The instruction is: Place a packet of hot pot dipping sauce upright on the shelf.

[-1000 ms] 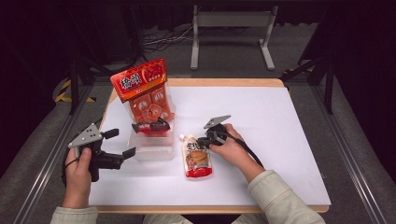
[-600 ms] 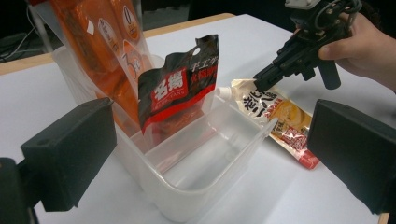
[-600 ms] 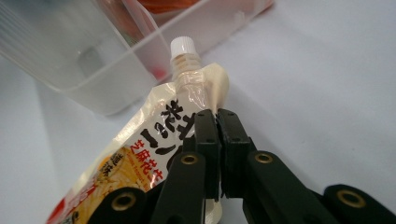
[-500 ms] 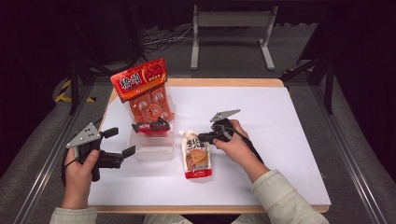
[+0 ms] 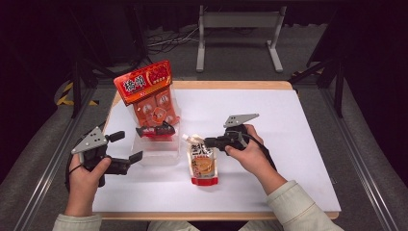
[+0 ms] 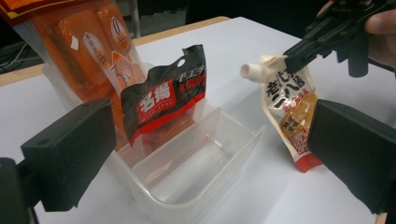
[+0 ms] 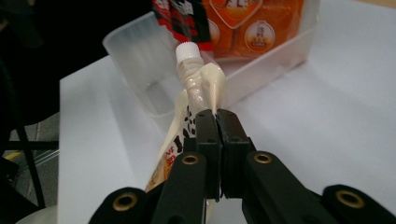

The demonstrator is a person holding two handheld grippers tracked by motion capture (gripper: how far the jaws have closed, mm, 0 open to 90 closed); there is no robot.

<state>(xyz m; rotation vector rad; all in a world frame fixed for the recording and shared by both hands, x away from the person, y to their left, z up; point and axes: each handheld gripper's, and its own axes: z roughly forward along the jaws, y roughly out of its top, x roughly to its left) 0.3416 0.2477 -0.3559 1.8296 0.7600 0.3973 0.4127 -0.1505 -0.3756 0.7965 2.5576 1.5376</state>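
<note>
The right gripper (image 5: pixel 210 142) pinched the cream spouted pouch (image 5: pixel 201 161) by its top corner; the clear plastic divided bin (image 5: pixel 156 151) stood just left of it, nearer the spread left gripper (image 5: pixel 126 148).

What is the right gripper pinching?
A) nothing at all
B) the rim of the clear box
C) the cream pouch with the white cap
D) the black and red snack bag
C: in the right gripper view, the right gripper has its jaws shut on the top edge of the spouted pouch, beside its white cap, near the clear box.
</note>
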